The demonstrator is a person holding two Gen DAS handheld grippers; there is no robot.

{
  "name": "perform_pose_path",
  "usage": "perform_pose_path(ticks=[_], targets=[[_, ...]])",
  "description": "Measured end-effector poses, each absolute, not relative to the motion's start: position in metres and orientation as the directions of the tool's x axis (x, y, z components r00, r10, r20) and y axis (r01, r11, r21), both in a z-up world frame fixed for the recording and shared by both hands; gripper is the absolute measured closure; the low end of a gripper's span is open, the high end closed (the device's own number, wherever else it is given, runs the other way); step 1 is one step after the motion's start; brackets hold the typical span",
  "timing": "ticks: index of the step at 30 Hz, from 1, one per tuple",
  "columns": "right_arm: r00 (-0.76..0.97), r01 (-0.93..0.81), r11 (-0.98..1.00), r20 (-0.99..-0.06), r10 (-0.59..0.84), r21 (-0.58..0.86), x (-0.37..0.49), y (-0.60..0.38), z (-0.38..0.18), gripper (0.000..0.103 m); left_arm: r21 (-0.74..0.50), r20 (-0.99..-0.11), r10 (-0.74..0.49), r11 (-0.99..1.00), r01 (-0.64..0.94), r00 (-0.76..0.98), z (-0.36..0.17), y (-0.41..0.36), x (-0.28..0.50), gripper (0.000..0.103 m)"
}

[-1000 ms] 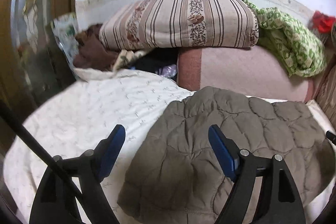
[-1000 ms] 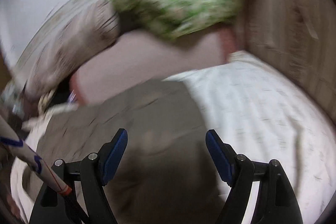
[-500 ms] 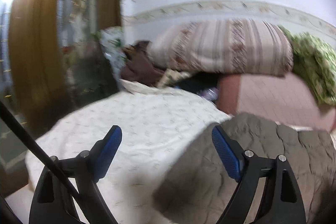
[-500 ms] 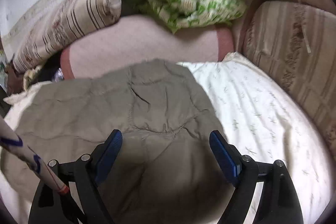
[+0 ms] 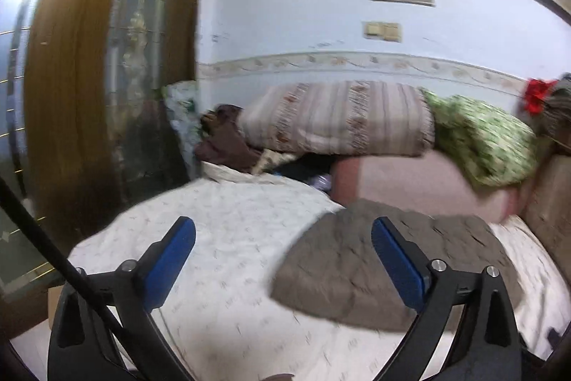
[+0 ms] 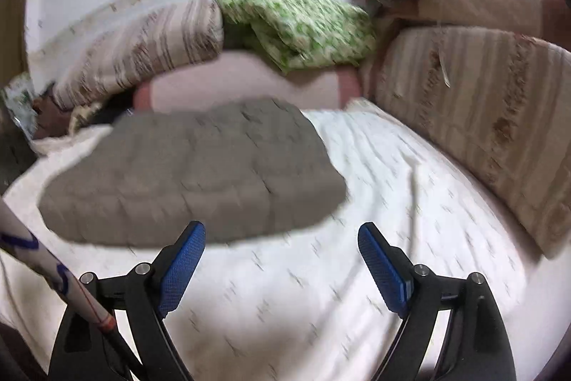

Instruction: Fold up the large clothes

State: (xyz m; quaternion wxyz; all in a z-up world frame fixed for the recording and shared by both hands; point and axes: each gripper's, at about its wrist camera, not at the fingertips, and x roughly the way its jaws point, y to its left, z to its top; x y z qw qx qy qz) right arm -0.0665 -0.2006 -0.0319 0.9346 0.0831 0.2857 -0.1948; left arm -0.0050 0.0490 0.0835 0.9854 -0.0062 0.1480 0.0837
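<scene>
On the bed (image 6: 374,195), toward its far edge, lies the jacket (image 6: 200,174), a grey-brown quilted piece folded into a thick pad on the white sheet. Both views are blurred. Left tongs (image 5: 283,259) are spread wide and hold nothing, above the sheet, with the jacket's near left corner just behind the right finger. Right tongs (image 6: 282,261) are likewise wide apart and empty, over bare sheet just short of the jacket's near edge. Beyond the far edge sit a striped pillow (image 5: 339,120) and a green blanket (image 6: 299,27), side by side.
</scene>
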Motion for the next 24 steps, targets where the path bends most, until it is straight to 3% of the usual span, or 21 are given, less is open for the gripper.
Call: perform_pose_path(ticks=[7, 10, 16, 24], targets=[[0.728, 0.443, 0.891, -0.618, -0.296, 0.096, -0.081, -0.201, -0.055, 0.013, -0.032, -0.514, -0.048, 0.999, 0.037, 0.857, 0.046, 0.017, -0.027, 0.000], [0.722, 0.442, 0.890, -0.632, -0.280, 0.110, -0.081, -0.202, -0.060, 0.013, 0.005, -0.572, -0.060, 0.997, 0.077, 0.818, 0.028, -0.004, -0.037, 0.000], [0.722, 0.451, 0.889, -0.619, -0.309, 0.083, -0.083, -0.202, -0.059, 0.013, 0.110, -0.588, -0.016, 0.989, 0.099, 0.809, 0.013, -0.033, -0.051, 0.000], [0.717, 0.439, 0.896, -0.626, -0.306, 0.064, -0.082, -0.201, -0.061, 0.013, 0.085, -0.642, -0.026, 0.991, 0.105, 0.766, 0.009, -0.035, -0.034, 0.000]])
